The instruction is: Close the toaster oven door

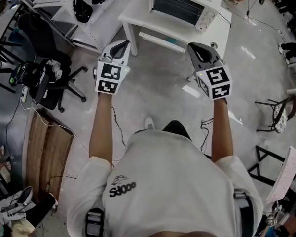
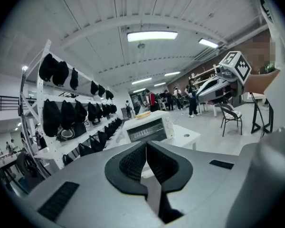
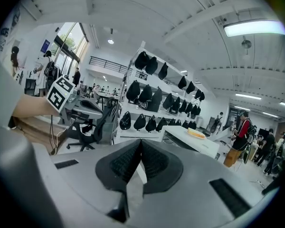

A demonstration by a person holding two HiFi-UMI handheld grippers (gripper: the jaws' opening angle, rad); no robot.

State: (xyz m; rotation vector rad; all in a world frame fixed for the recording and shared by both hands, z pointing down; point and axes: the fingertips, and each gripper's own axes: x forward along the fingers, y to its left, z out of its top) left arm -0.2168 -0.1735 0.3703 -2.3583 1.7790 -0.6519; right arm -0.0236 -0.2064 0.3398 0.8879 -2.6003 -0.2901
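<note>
A white toaster oven [image 1: 182, 4] stands on a small white table [image 1: 138, 11] at the top of the head view; its glass door looks upright against the front. Both grippers hang in the air in front of the table, short of the oven. My left gripper [image 1: 121, 48] is shut and empty, as its own view shows [image 2: 146, 146], with the oven [image 2: 149, 129] beyond the jaws. My right gripper [image 1: 201, 51] is also shut and empty [image 3: 141, 144]. From its view the oven [image 3: 190, 141] stands to the right with a yellow thing [image 3: 197, 133] on top.
White shelves [image 1: 84, 9] with black bags line the left. A black office chair [image 1: 49, 83] stands at the left and a folding chair [image 1: 281, 112] at the right. Cables and a wooden panel [image 1: 44, 152] lie on the floor. Several people stand far back [image 2: 152, 99].
</note>
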